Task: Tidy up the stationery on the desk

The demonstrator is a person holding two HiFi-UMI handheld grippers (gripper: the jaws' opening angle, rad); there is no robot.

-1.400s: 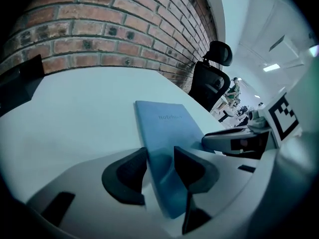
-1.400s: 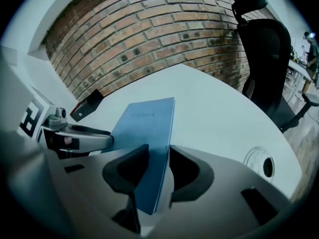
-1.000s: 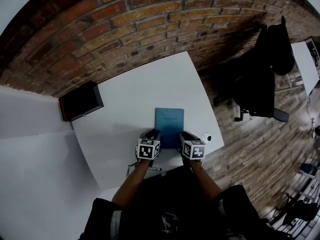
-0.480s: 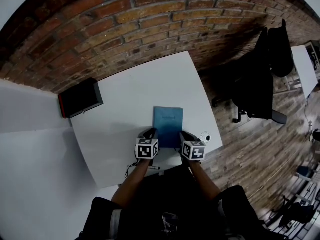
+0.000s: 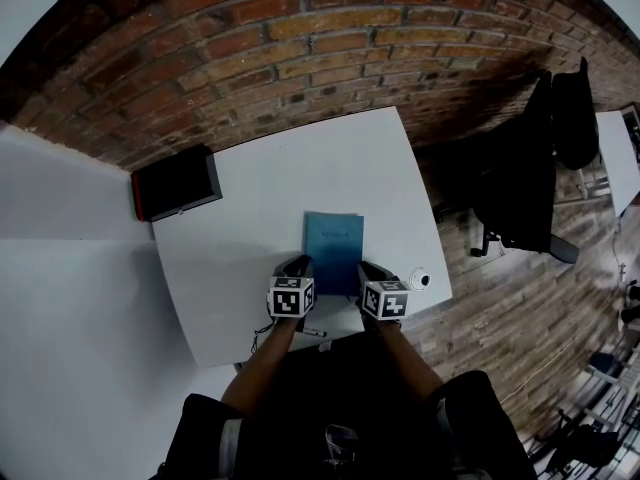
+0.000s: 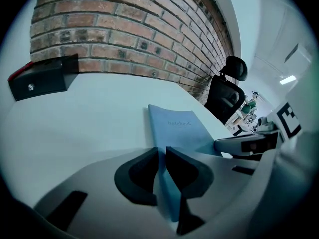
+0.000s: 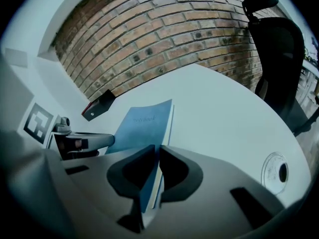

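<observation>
A blue notebook (image 5: 333,243) lies lengthwise on the white desk (image 5: 260,198), near its front edge. My left gripper (image 5: 299,269) is shut on the notebook's near left edge, and the cover (image 6: 179,127) runs out from between the jaws. My right gripper (image 5: 368,272) is shut on the near right edge, with the page block (image 7: 144,126) pinched between its pads. The far end of the notebook seems to rest on the desk. A thin pen (image 5: 312,332) lies at the desk's front edge, behind the left gripper.
A black box with a red edge (image 5: 175,183) stands at the desk's far left corner. A white tape roll (image 5: 419,279) sits near the front right corner, right of my right gripper. A brick wall backs the desk. A black office chair (image 5: 530,168) stands to the right.
The head view has shifted a little, so the desk sits slightly differently in the frame. Both grippers stay shut on the notebook's near end, in about the same place.
</observation>
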